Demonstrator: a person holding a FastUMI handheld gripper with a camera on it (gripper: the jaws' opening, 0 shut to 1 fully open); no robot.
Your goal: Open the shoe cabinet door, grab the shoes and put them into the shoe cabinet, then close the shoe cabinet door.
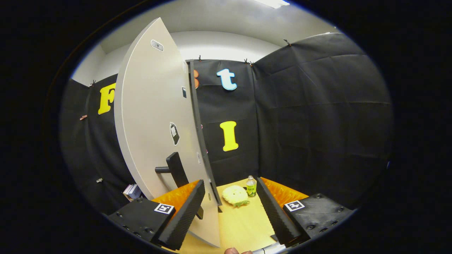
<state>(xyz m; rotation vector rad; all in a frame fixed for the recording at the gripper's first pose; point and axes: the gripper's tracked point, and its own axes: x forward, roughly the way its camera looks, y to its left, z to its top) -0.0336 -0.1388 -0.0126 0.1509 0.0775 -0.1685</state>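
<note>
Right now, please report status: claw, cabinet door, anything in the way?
Claw open, holding nothing. Cabinet door swung open, its edge between the fingers, black handle by left finger. Plush toy and bottle ahead.

Black cloth walls (317,116) ring a pale wooden desk (243,222); white ceiling (226,17) above with a lit lamp (273,2)

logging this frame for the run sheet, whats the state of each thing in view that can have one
shoe cabinet door: swung partly open, its free edge toward the camera
door handle: untouched, just ahead of the left finger
gripper: jaws spread wide, holding nothing, door edge between them
bottle: upright on the tabletop, cap on
yellow slipper: lying flat beside the bottle, beyond the fingers
</note>
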